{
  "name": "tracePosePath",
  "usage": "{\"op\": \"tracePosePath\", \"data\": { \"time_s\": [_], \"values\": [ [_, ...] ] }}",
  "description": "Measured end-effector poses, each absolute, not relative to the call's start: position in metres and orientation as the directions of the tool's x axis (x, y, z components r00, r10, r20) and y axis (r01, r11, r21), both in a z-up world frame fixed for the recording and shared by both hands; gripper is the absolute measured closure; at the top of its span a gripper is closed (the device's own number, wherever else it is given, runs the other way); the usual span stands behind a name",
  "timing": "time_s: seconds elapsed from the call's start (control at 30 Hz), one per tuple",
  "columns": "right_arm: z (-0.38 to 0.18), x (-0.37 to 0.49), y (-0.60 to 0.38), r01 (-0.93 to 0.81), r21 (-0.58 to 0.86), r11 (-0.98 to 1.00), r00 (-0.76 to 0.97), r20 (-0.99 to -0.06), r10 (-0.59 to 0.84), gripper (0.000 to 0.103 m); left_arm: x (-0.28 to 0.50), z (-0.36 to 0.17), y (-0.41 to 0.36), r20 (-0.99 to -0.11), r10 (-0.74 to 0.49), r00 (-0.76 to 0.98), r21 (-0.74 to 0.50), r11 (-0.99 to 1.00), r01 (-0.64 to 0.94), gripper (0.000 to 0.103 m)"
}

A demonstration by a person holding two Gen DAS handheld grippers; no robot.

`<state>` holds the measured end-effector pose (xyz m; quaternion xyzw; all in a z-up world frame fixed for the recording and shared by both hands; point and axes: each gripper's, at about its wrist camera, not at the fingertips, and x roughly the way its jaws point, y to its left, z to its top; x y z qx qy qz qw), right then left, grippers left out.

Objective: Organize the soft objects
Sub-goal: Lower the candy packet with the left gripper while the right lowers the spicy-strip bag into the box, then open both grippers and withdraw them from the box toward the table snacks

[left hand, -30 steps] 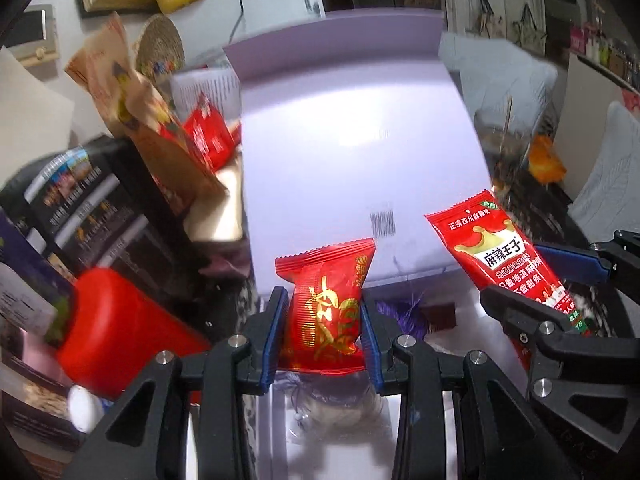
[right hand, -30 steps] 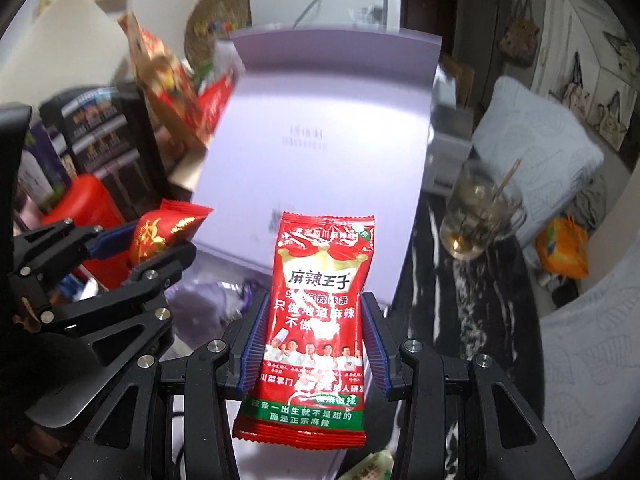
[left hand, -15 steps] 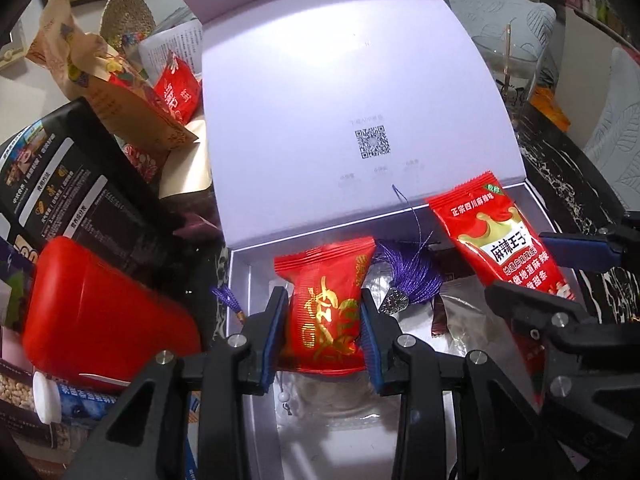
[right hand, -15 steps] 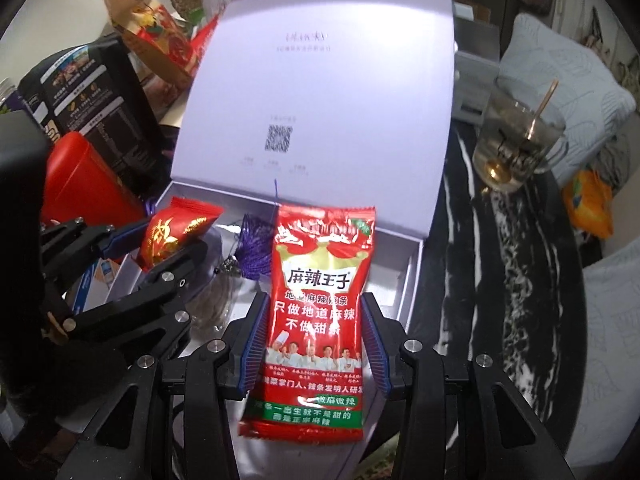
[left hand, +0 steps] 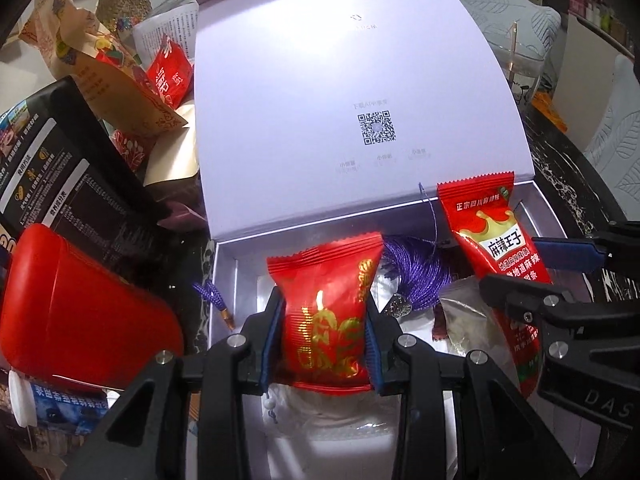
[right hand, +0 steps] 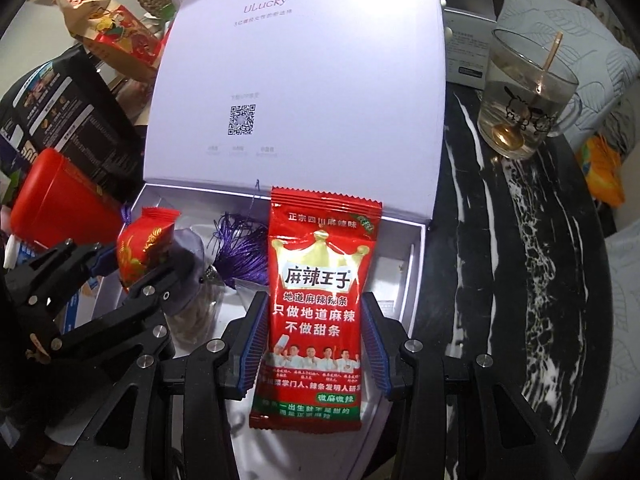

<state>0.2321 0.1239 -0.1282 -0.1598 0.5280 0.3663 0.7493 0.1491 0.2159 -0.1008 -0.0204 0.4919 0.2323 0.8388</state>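
My left gripper (left hand: 325,322) is shut on a small red snack pouch with gold print (left hand: 326,304) and holds it over the left half of an open white box (left hand: 224,276). My right gripper (right hand: 314,334) is shut on a long red spicy-strip packet (right hand: 318,292) and holds it over the right half of the same box (right hand: 416,264). Each gripper shows in the other's view: the right one (left hand: 536,276) and the left one (right hand: 132,264). In the box lie a purple tassel (left hand: 416,276) and clear plastic bags (left hand: 464,320).
The box lid (right hand: 300,80) stands upright behind. A red canister (left hand: 72,304), black cartons (left hand: 60,168) and paper snack bags (left hand: 108,80) crowd the left. A glass mug with a spoon (right hand: 524,96) stands on the black marble table (right hand: 500,260) at the right.
Both grippers have tilted down and moved toward the box with their packets; the box's inside has come into view below them. Neither grip has changed.
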Motion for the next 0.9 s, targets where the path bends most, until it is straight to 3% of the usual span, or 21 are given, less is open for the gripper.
{"op": "tracePosePath", "data": {
  "time_s": [0.13, 0.2, 0.27, 0.37, 0.43, 0.47, 0.73, 0.9],
  "values": [
    [-0.121, 0.226, 0.124, -0.727, 0.126, 0.675, 0.203, -0.9, 0.387, 0.055, 0.147, -0.095, 0.218, -0.838, 0.357, 0.413, 0.169, 0.889, -0.425, 0.068],
    [-0.115, 0.222, 0.122, -0.733, 0.119, 0.67, 0.219, -0.891, 0.398, 0.048, 0.142, -0.085, 0.218, -0.816, 0.372, 0.442, 0.164, 0.883, -0.44, 0.068],
    [-0.11, 0.22, 0.121, -0.73, 0.106, 0.675, 0.245, -0.882, 0.403, 0.033, 0.139, -0.077, 0.216, -0.797, 0.388, 0.463, 0.175, 0.882, -0.438, 0.067],
    [-0.099, 0.22, 0.117, -0.721, 0.092, 0.686, 0.278, -0.869, 0.409, 0.032, 0.136, -0.069, 0.217, -0.8, 0.399, 0.449, 0.176, 0.87, -0.46, 0.047],
    [-0.095, 0.22, 0.114, -0.713, 0.088, 0.695, 0.289, -0.867, 0.406, 0.032, 0.134, -0.064, 0.219, -0.793, 0.41, 0.451, 0.173, 0.861, -0.478, 0.025],
    [-0.093, 0.221, 0.112, -0.71, 0.09, 0.698, 0.291, -0.865, 0.408, 0.032, 0.132, -0.062, 0.221, -0.789, 0.411, 0.456, 0.165, 0.858, -0.487, 0.022],
    [-0.067, 0.212, 0.103, -0.711, 0.098, 0.696, 0.315, -0.841, 0.44, 0.032, 0.12, -0.033, 0.219, -0.758, 0.403, 0.513, 0.123, 0.861, -0.494, 0.021],
    [-0.034, 0.197, 0.096, -0.728, 0.075, 0.681, 0.372, -0.792, 0.484, 0.032, 0.101, 0.01, 0.202, -0.672, 0.442, 0.594, 0.126, 0.859, -0.496, 0.021]
  ]
}}
